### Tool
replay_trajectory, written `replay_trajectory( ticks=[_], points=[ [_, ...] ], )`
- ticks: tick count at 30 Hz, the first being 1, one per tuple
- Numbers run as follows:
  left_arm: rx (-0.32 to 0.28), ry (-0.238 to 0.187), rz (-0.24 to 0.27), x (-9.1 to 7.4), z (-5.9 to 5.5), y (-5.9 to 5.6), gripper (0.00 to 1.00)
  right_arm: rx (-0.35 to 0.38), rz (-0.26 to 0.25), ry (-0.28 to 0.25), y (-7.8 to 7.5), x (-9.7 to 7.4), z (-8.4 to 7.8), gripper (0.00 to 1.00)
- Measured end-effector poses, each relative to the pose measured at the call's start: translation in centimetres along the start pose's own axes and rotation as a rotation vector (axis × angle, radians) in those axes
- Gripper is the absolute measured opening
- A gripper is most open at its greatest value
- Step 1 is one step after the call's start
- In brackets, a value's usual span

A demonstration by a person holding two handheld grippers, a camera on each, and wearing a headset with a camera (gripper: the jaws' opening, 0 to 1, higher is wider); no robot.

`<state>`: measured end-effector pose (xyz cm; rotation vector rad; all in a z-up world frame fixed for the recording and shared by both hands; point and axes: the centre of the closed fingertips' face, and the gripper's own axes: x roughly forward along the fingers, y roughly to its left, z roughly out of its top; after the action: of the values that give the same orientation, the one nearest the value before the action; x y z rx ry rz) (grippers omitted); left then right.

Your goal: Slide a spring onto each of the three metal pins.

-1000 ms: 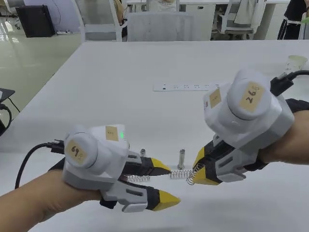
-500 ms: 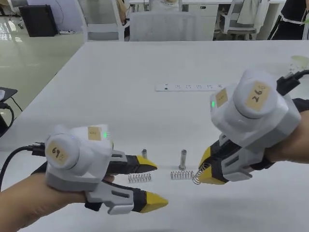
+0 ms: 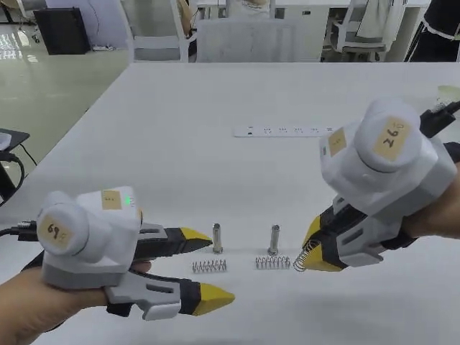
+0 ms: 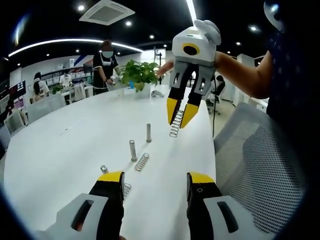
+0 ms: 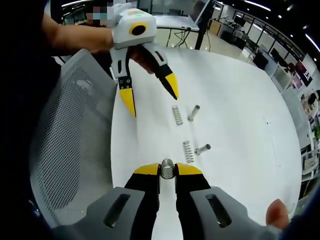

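Observation:
Two short metal pins stand upright on the white table. In the left gripper view a third, shorter pin stands nearest my jaws. Two springs lie flat just in front of the pins. My right gripper hovers to the right of the pins, shut on a third spring that sticks out between its yellow tips. My left gripper is open at the lower left, its upper tip close to the left pin, with nothing between its fingers.
A white power strip lies farther back on the table. A pale cup sits at the right edge. Chairs stand along the far side, and a mesh chair is near the front edge.
My left gripper has drawn back to the left, away from the pins, uncovering the left spring. My right gripper has shifted slightly right with its spring still held.

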<state>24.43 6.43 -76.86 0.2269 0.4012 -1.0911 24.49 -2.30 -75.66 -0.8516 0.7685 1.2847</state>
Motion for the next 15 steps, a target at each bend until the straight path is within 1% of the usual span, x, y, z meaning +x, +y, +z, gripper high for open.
replay_trajectory(
  ticks=[4,8,15],
  points=[
    [-0.027,-0.012,0.024,-0.4,-0.5,0.4,0.48,-0.003,-0.006,0.004,-0.3,-0.3,0.0,0.09],
    [-0.052,-0.019,0.038,-0.9,-1.0,0.5,0.48,-0.006,-0.007,0.011,-0.5,-0.3,-0.1,0.09],
    [-0.093,-0.032,0.074,-1.5,-1.6,1.0,0.52,-0.006,-0.013,0.018,-1.2,-0.7,-0.3,0.09]
  ],
)
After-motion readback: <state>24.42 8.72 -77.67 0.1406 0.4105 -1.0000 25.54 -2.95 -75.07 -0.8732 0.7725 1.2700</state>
